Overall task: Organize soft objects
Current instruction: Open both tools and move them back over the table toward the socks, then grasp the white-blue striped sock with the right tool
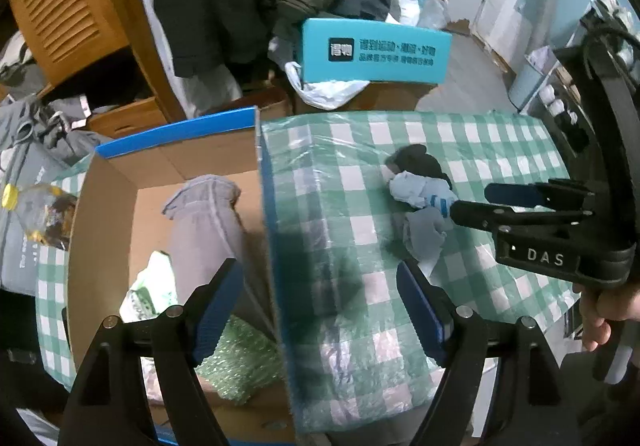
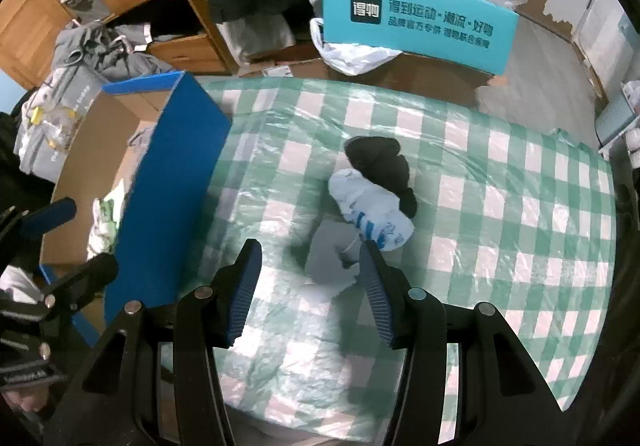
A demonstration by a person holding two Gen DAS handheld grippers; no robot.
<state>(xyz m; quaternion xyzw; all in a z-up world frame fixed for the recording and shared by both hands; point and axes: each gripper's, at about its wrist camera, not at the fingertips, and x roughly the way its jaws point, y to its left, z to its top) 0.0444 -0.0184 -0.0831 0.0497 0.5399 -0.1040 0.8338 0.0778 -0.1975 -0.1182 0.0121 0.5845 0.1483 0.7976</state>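
Three soft bundles lie in a tight cluster on the counter (image 2: 500, 174), well to the right of the blue-walled cardboard box (image 2: 172, 166) that serves as the drop point: a black sock roll (image 2: 380, 162) farthest from the camera, a white sock with blue stripes (image 2: 372, 210) touching it on the near side, and a grey folded piece (image 2: 332, 258) nearest of all. The cluster's long axis runs from the black roll down toward the right gripper (image 2: 312, 278), roughly parallel to the box's blue wall.

That right gripper hangs over the grey piece with its jaws parted and nothing clamped between them; its right-hand pad sits just beside the striped sock's lower end, while the grey piece lies in the gap, apparently untouched. The right hand is plainly the nearer one to the cluster and looks best placed for the next pick, likely the grey piece.

By contrast, the left gripper (image 1: 320, 310) straddles the box's blue wall, away from the cluster, jaws spread wide and empty. Inside the box already rest a grey garment (image 1: 208, 222), a white-and-green item (image 1: 154, 286) and green bubble wrap (image 1: 240, 362).
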